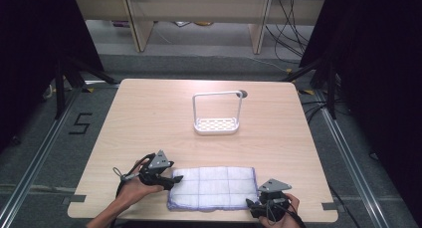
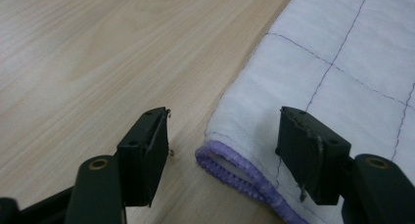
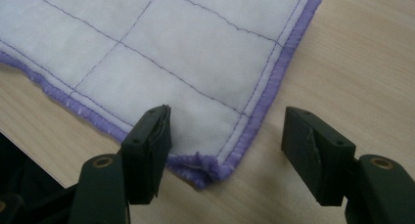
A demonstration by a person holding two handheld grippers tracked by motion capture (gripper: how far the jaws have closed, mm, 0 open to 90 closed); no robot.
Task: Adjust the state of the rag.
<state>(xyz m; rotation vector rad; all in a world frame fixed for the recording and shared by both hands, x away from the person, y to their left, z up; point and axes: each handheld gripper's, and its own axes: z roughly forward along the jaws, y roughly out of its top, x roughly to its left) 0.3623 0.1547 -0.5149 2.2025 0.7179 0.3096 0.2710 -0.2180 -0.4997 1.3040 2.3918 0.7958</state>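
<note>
Both claws — left claw, right claw — are straddling cloth corners, released; grasping and folding are remaining.

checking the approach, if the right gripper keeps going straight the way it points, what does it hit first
The right gripper, jaws open, points at the near corner of the cloth. That purple-edged corner lies between the jaws, so it would likely meet the cloth first, though depth is hard to judge.

cloth: quilted white fabric, purple stitched hem | table: pale matt wood grain | jaws: matt black plastic
</note>
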